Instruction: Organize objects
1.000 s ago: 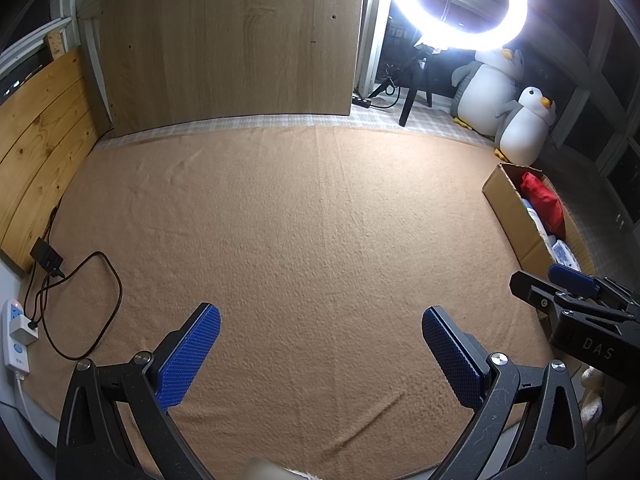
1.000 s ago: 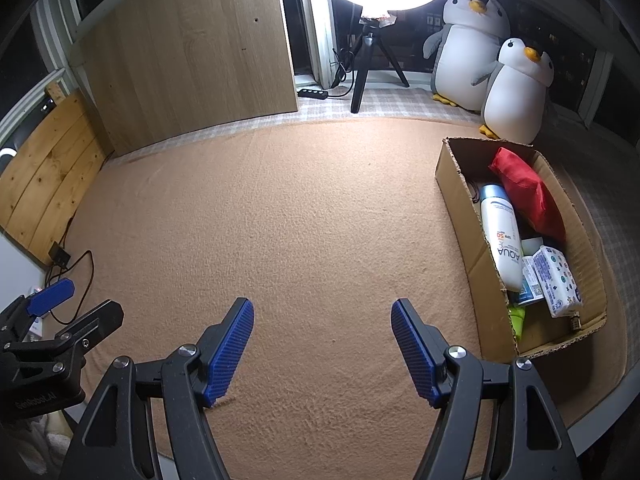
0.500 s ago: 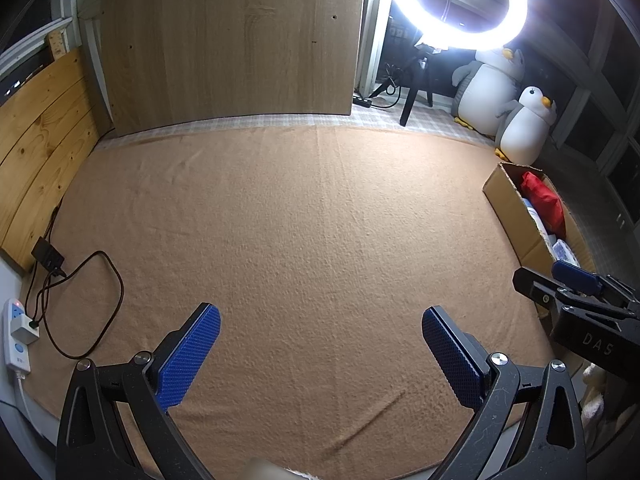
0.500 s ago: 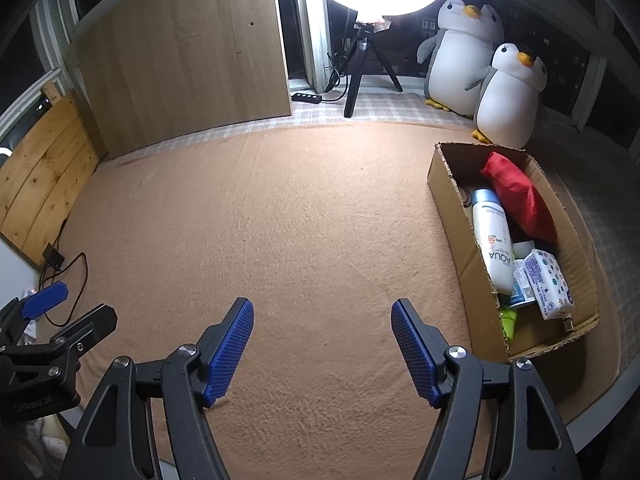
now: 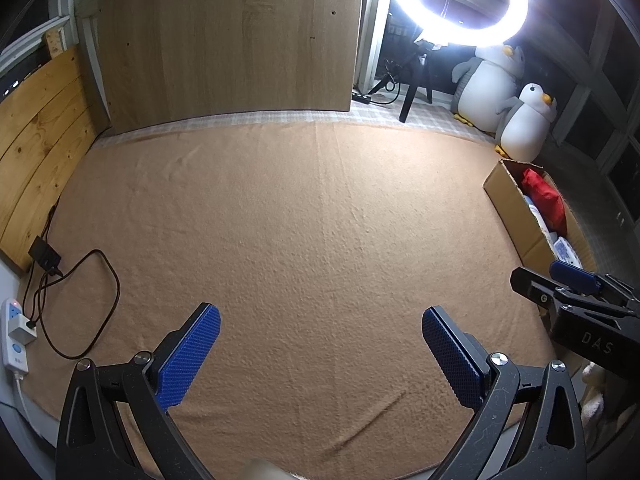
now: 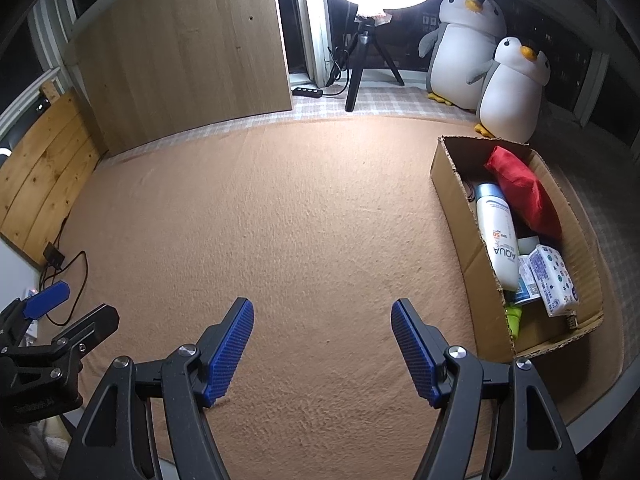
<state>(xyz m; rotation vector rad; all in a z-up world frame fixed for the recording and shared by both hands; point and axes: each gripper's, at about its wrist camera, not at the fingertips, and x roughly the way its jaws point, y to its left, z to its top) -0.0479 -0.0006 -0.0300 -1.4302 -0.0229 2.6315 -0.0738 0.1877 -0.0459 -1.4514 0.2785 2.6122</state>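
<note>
While you hold both tools angled down over the tan fleece blanket, your left gripper has its jaws wide, nothing between the blue ribbed pads. Your right gripper also has jaws spread, empty, only blanket under them. Each gripper shows in the other's view: the right one at the right edge of the left view, the left one at the lower left edge of the right view.

The open brown cardboard box sits on the blanket's right side, just right of your right gripper, well apart from the left one. Inside it: a red soft pouch at the far end, leaning on the right wall; a white spray bottle with blue cap and "AQUA" print lying along the left wall; a white patterned tissue pack nearer you, beside the bottle; a small yellow-green item at the near corner, too hidden to identify.

Behind the box stand two white-and-grey penguin plush toys, the small one in front of the big one. A lit ring light on a black tripod stands at the back, next to a leaning pale wood panel. On the left, a black cable loop lies on the blanket and a white power strip beside its edge.
</note>
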